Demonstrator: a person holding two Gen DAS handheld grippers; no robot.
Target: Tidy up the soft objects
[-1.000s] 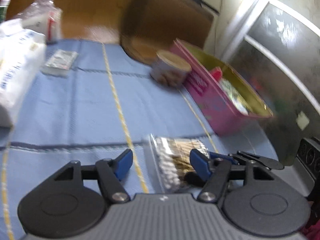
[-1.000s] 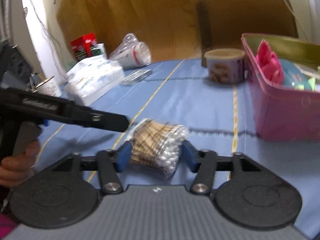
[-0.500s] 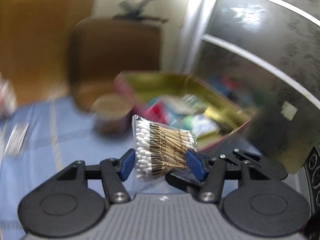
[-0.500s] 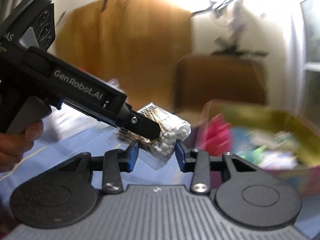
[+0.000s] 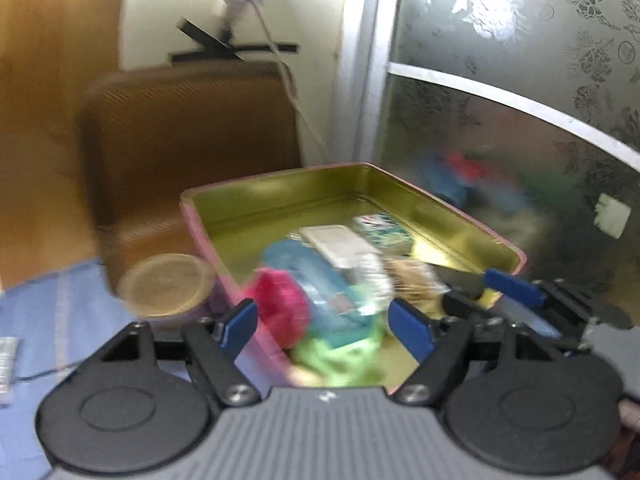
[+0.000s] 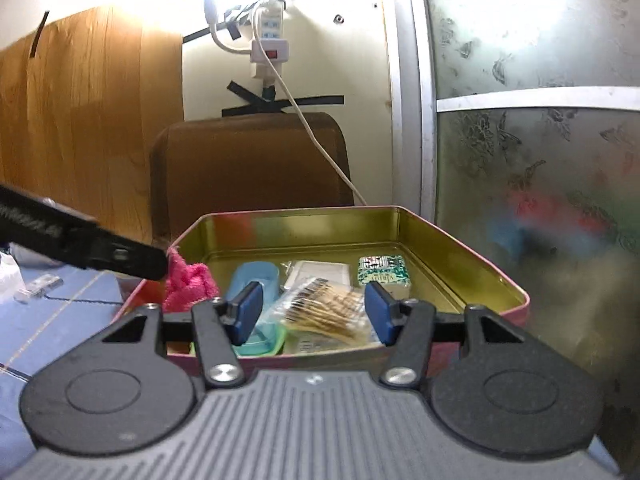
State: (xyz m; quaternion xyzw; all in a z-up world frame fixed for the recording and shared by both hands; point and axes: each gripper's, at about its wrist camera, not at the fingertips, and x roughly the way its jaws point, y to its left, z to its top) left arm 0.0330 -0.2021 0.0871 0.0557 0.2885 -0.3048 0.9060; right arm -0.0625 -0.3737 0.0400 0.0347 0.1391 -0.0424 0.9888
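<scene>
We see the swab bag (image 6: 324,312) lying in the tin (image 6: 460,248) (light, crinkly, slippery); both grippers, right (image 6: 316,312) and left (image 5: 324,320), gape empty, so pinch its middle.

The left gripper (image 5: 322,320), jaws apart, hangs over the tin (image 5: 280,190) of blurred soft items.

Clear bag of cotton swabs (image 6: 324,312) flat inside pink tin (image 6: 460,240).
</scene>
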